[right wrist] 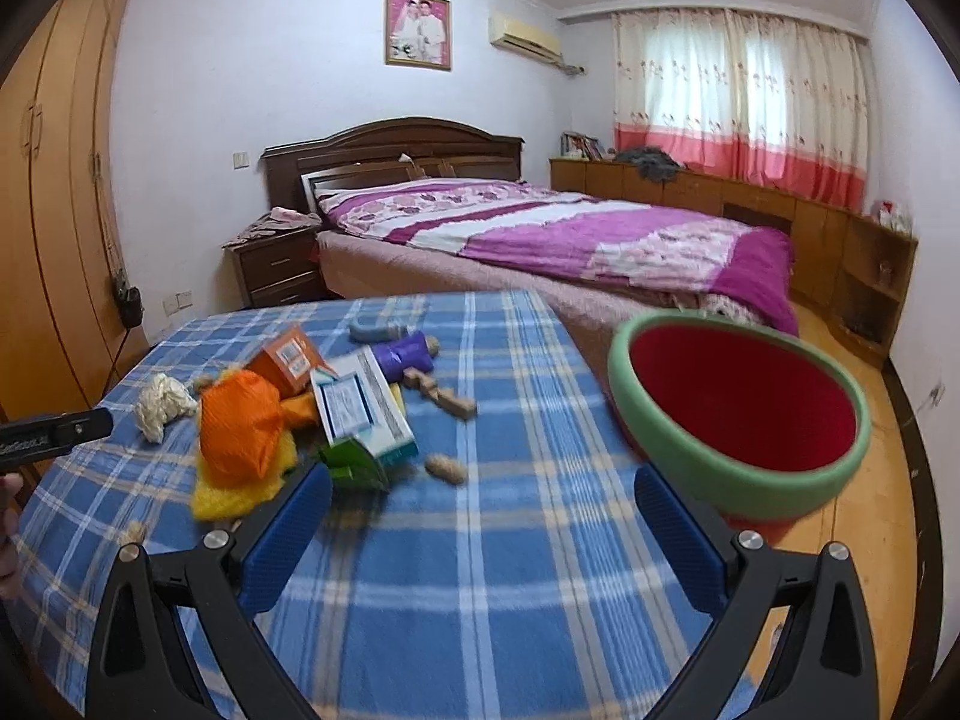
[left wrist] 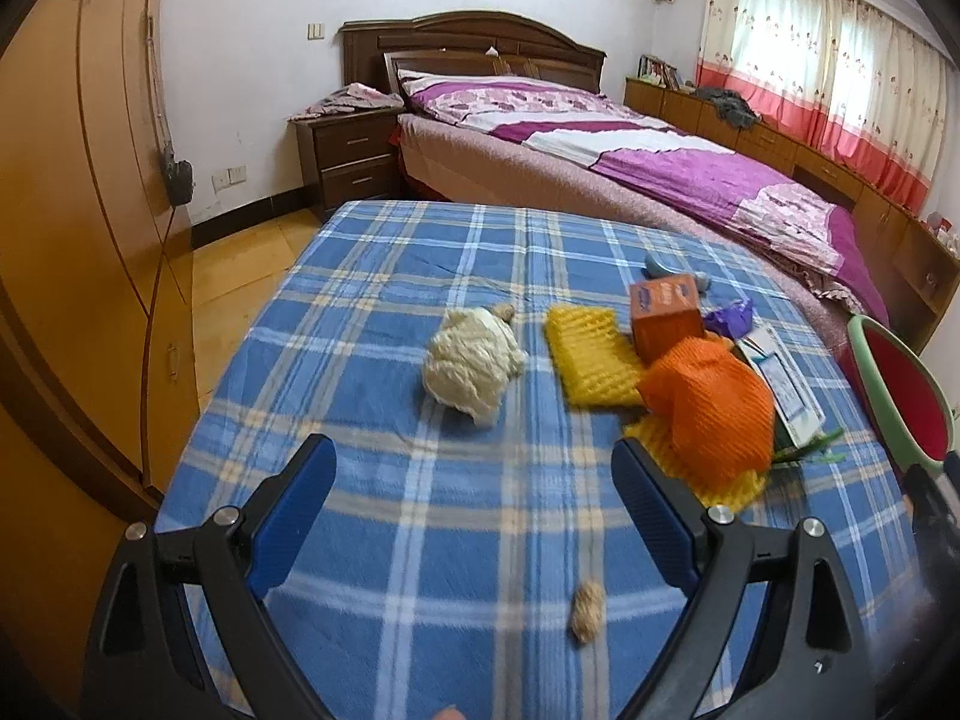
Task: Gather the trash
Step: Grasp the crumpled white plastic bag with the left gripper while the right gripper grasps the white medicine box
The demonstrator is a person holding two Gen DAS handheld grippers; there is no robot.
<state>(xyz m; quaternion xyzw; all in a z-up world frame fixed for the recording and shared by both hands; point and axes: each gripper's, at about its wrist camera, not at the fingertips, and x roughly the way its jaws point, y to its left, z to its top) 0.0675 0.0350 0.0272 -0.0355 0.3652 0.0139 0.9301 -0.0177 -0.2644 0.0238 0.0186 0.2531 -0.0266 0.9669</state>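
Left wrist view: the left claw point(left wrist: 474, 462) is wide open and empty above the blue plaid cloth-covered surface point(left wrist: 456, 252), with the crumpled cream paper wad point(left wrist: 471, 363) beyond it and the orange mesh bag point(left wrist: 714, 405) to the right. Right wrist view: the right claw point(right wrist: 483, 495) is wide open and empty, the trash pile with the white-and-teal carton point(right wrist: 360, 411) far left, the green-rimmed red bowl point(right wrist: 654, 420) at the right edge.

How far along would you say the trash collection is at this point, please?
Nothing looks done: the red basin shows no trash inside. Nothing is in hand either; the left tool and right tool are both open above the plaid cloth. Left to collect: the crumpled paper, orange net, orange box and peanut shell.
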